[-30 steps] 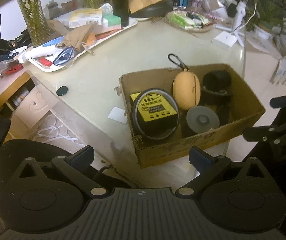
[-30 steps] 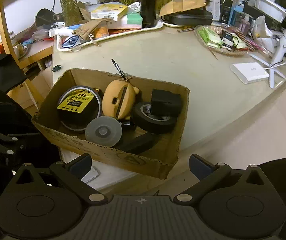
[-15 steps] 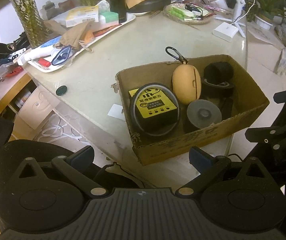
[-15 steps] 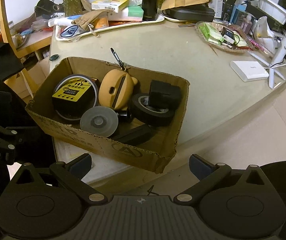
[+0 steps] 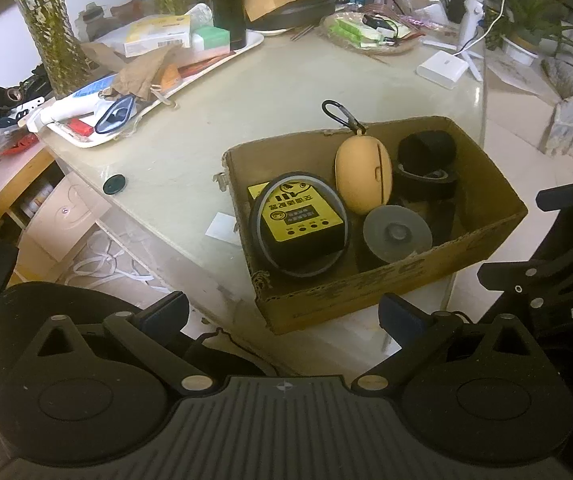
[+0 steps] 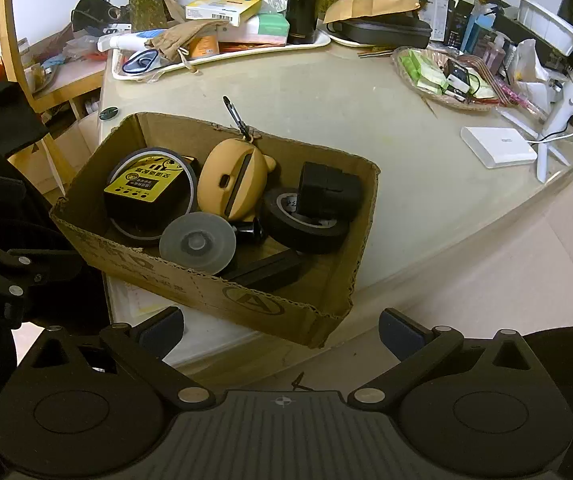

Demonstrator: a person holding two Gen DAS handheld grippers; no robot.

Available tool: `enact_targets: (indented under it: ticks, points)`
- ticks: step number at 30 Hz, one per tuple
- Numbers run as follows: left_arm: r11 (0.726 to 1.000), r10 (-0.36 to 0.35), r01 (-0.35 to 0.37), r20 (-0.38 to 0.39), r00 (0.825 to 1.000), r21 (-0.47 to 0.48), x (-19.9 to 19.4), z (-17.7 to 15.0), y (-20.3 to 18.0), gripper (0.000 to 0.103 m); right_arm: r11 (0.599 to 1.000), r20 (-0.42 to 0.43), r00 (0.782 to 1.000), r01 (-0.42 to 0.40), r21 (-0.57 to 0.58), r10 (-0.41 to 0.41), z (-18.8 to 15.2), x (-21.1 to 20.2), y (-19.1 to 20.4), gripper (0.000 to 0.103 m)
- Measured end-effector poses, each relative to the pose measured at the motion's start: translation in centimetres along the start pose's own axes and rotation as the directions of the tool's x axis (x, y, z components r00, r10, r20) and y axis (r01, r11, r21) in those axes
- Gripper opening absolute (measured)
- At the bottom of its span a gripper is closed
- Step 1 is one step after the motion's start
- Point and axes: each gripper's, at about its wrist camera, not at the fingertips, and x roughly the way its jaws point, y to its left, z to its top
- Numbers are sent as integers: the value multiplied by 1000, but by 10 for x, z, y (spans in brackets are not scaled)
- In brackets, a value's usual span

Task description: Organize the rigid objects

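Both tongs, left [image 5: 282, 316] and right [image 6: 280, 328], spread empty, short of the cardboard box [image 6: 246, 300] overhanging the table edge [image 6: 466, 236].

Box [image 5: 370, 296] at table [image 5: 286, 92] near edge; in box: tape roll [image 5: 426, 182] right of speaker [image 5: 362, 176]; tray [image 5: 86, 142] behind.

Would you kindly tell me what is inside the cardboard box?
The cardboard box holds a yellow-labelled device, tan case, tape roll, black block and grey disc. Its floor beneath them is covered.
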Motion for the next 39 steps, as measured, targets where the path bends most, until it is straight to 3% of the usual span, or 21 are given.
enact_targets:
  ticks: [39]
  points:
    - [1000, -3, 3, 0, 1000, 4, 0, 1, -1, 103, 1000, 11, 1000, 16, -15, -16, -1, -1, 2, 103]
